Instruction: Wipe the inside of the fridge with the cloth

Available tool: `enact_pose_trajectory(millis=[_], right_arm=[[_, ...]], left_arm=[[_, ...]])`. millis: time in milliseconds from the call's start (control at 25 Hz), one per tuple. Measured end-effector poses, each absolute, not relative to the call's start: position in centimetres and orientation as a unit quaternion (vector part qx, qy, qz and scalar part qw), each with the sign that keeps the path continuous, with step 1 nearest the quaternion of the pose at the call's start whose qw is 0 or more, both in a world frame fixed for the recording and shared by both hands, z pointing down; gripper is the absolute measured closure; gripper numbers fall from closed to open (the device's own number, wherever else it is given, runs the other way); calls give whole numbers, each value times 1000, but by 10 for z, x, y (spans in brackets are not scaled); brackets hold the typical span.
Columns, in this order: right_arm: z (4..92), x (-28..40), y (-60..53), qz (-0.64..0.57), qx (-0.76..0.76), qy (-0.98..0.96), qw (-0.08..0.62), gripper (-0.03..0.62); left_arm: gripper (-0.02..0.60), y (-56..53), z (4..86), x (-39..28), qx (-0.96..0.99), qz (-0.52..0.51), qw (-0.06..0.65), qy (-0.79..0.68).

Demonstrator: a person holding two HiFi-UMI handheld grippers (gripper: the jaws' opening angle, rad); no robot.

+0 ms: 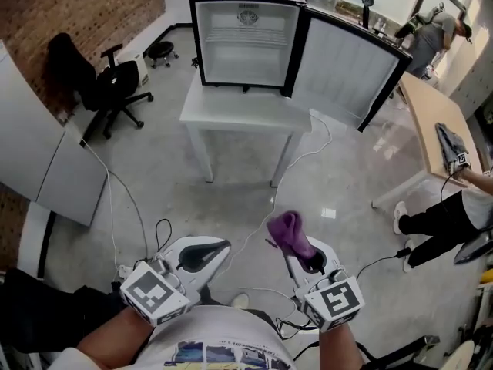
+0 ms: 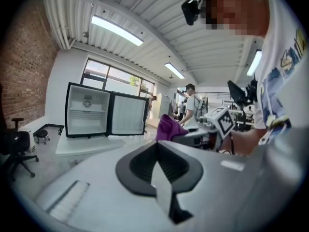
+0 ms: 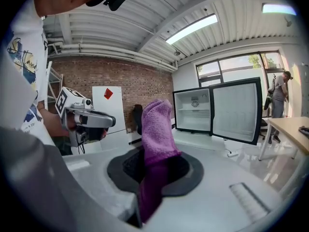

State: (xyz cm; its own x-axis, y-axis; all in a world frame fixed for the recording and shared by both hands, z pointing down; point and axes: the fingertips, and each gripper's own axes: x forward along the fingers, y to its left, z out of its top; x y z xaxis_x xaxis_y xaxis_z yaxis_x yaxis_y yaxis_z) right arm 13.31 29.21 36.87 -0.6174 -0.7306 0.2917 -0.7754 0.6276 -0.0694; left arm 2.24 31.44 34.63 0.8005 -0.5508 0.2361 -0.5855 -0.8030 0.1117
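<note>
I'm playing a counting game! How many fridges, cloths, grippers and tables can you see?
fridge: 1
cloth: 1
grippers: 2 (left gripper, right gripper)
tables: 2 (white table, wooden table)
Total: 6

Right gripper (image 3: 153,170): jaws clamped on the purple cloth (image 3: 157,124), which stands upright.
Fridge (image 3: 194,111): ahead on a white table (image 3: 193,140), door (image 3: 236,112) swung wide open.
Left gripper (image 3: 91,120): raised at left, before a brick wall (image 3: 120,81).
</note>
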Motion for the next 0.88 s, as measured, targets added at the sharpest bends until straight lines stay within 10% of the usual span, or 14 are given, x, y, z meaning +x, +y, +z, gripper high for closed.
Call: enact_pose_trajectory(millis=[880], right_arm=[[324, 19, 40, 87, 556, -820, 98, 540]], left_arm=[[576, 75, 297, -124, 968, 57, 73, -235]])
